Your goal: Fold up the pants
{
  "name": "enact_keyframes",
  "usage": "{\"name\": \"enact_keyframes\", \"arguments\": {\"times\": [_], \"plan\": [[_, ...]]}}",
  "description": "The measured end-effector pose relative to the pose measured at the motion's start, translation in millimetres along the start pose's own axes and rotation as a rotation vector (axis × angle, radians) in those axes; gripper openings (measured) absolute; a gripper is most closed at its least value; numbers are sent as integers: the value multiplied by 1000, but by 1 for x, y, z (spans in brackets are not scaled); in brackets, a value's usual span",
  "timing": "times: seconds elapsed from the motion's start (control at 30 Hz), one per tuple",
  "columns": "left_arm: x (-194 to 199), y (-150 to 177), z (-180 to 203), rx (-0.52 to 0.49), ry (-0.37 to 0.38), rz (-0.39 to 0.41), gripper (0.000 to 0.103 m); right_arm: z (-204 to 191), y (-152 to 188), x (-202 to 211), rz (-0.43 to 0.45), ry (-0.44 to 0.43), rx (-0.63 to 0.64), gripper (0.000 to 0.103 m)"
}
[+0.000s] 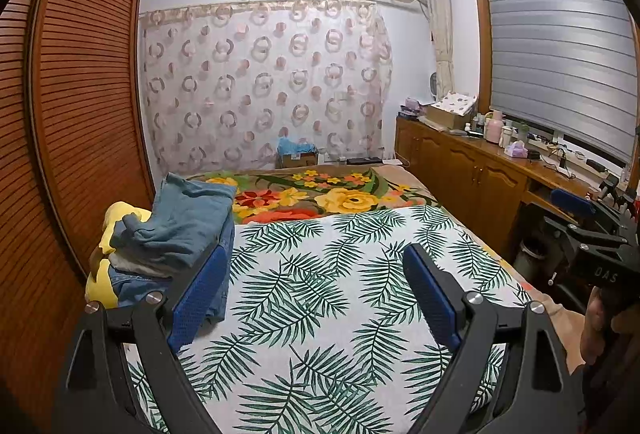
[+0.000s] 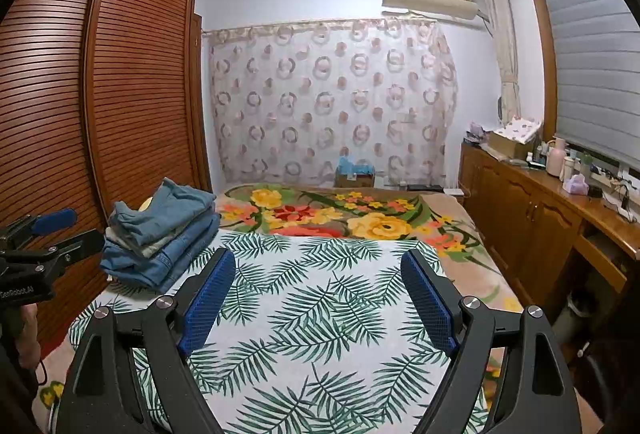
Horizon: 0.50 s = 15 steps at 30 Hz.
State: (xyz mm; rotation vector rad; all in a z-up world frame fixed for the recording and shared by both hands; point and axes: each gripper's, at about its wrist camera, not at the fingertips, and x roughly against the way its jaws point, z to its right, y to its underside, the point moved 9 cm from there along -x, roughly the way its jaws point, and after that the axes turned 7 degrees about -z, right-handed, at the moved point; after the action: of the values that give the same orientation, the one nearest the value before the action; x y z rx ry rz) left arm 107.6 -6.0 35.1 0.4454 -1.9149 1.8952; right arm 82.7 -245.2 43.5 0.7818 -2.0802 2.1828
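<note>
A stack of folded pants (image 1: 176, 234) (image 2: 164, 234) lies at the left edge of the bed: blue-grey ones on top, denim jeans (image 2: 160, 266) below, a yellow garment (image 1: 108, 234) behind them. My left gripper (image 1: 316, 258) hangs open over the palm-leaf cloth (image 1: 340, 294) with nothing between its blue pads; the stack sits just past its left finger (image 1: 200, 294). My right gripper (image 2: 318, 266) is open too, empty, over the same cloth (image 2: 320, 314), the stack off to its left. Each gripper shows at the other view's edge, held in a hand (image 1: 596, 318).
The bed carries a floral blanket (image 1: 320, 197) beyond the leaf cloth. A slatted wooden wardrobe (image 2: 100, 93) stands close on the left. A wooden cabinet (image 2: 540, 201) with bottles and boxes runs along the right under a window blind. A patterned curtain (image 1: 264, 81) covers the far wall.
</note>
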Motion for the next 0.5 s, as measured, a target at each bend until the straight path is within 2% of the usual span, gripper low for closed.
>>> {"name": "enact_keyframes", "arguments": {"times": [0.5], "plan": [[-1, 1, 1, 3, 2, -3, 90, 2, 1, 0, -4, -3, 1, 86]]}}
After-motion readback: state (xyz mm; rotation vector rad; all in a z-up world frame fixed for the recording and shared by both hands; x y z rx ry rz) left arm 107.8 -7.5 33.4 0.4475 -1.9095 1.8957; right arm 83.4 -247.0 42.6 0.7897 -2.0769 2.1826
